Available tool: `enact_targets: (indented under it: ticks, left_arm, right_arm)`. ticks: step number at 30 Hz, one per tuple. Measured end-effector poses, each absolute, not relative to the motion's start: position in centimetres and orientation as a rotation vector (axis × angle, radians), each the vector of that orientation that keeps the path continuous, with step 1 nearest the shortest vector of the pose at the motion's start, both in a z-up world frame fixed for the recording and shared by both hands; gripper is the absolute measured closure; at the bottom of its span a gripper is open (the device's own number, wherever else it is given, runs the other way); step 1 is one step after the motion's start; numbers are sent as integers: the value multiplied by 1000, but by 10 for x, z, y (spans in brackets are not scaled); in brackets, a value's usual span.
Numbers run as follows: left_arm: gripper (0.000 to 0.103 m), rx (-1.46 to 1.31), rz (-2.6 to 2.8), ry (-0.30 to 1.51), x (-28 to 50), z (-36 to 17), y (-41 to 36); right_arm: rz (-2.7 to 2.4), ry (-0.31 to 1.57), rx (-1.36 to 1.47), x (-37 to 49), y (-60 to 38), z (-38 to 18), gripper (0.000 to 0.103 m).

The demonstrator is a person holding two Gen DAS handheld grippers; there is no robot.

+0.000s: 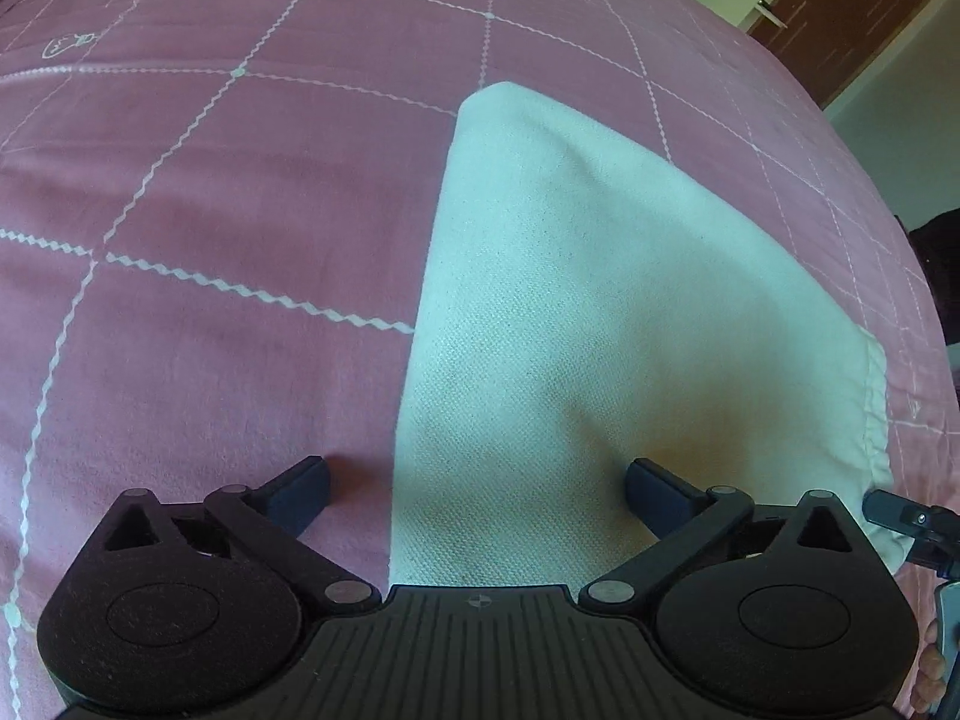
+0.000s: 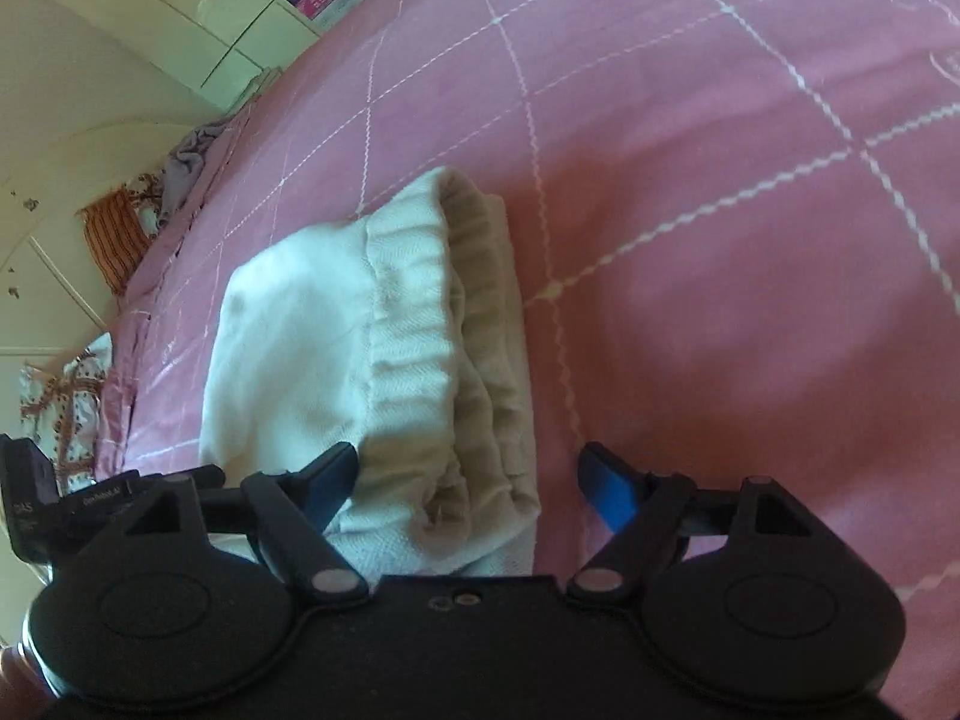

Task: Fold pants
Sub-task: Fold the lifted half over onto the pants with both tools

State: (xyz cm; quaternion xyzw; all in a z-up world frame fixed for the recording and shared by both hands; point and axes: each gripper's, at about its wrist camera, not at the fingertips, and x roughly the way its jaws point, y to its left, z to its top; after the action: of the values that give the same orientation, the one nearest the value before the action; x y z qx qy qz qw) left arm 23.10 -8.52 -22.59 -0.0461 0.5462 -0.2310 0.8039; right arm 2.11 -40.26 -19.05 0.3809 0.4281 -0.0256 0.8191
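Observation:
White pants lie folded flat on a pink bed cover. My left gripper is open, its fingers straddling the near left edge of the folded cloth, holding nothing. In the right wrist view the pants show their gathered elastic waistband stacked in layers. My right gripper is open, its jaws set either side of the near waistband corner, empty. The tip of the other gripper shows at the right edge of the left wrist view.
The pink cover with white grid stitching spreads around the pants. Crumpled patterned cloths lie at the bed's far left edge. A pale cabinet wall and a brown door stand beyond the bed.

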Motion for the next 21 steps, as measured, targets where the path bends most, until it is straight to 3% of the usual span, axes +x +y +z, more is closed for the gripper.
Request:
enact_targets:
  ticks: [4, 7, 8, 12, 13, 14, 16, 21]
  left_arm:
    - [0, -121, -521, 1174, 232, -228, -84]
    - [1, -136, -600, 1214, 230, -226, -86]
    - [11, -136, -618, 1212, 228, -226, -87]
    - [31, -217, -644, 1205, 225, -228, -84]
    - [42, -237, -655, 1210, 225, -228, -83]
    - [52, -262, -664, 1219, 225, -228, -83]
    - [57, -291, -659, 1212, 222, -222, -83]
    - [59, -240, -625, 1136, 212, -215, -93]
  right_arm:
    - [3, 940, 812, 28, -390, -192, 0]
    - [-34, 949, 797, 31, -382, -192, 0]
    - [-37, 947, 800, 31, -381, -192, 0]
    - [-11, 915, 841, 29, -389, -196, 0]
    - [-9, 911, 854, 28, -391, -196, 1]
    - [-10, 914, 858, 26, -394, -197, 11]
    - [-11, 935, 853, 27, -394, -196, 46]
    - [-13, 883, 812, 23, -386, -182, 55]
